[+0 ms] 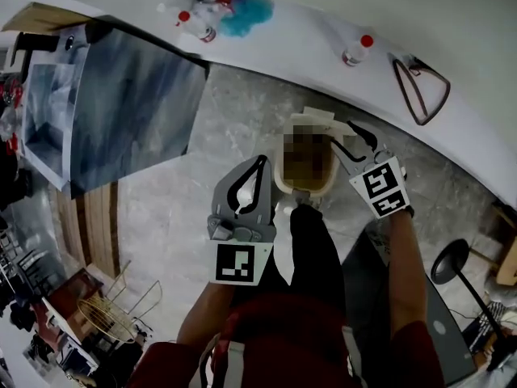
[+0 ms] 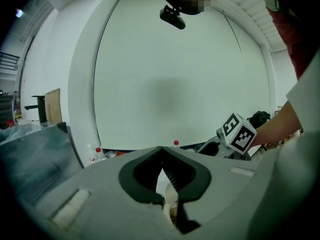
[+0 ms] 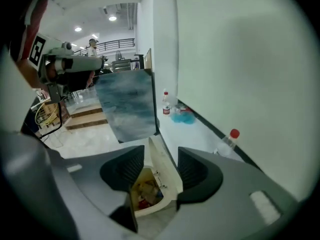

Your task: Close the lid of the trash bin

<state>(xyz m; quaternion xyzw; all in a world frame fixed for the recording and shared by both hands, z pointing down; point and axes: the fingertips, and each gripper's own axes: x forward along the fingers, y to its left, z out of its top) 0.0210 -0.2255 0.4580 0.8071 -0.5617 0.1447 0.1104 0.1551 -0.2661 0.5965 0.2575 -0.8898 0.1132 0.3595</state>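
Jaws of the left gripper (image 1: 259,163) pressed together at the tips, nothing between them; jaws of the right gripper (image 1: 341,133) spread, with the raised lid (image 3: 163,169) of the trash bin (image 3: 152,211) seen between them and no pad seen pressing on it. Trash bin, cream-coloured, standing on the grey stone floor (image 1: 234,111) just ahead of the person's dark trouser leg (image 1: 311,249); lid upright on the wall side, mouth uncovered, coloured rubbish inside. One red-capped bottle (image 1: 356,51) lies on the white strip (image 1: 307,31) along the wall; a second bottle (image 1: 196,24) lies beside a blue object (image 1: 246,13), well apart from the bin
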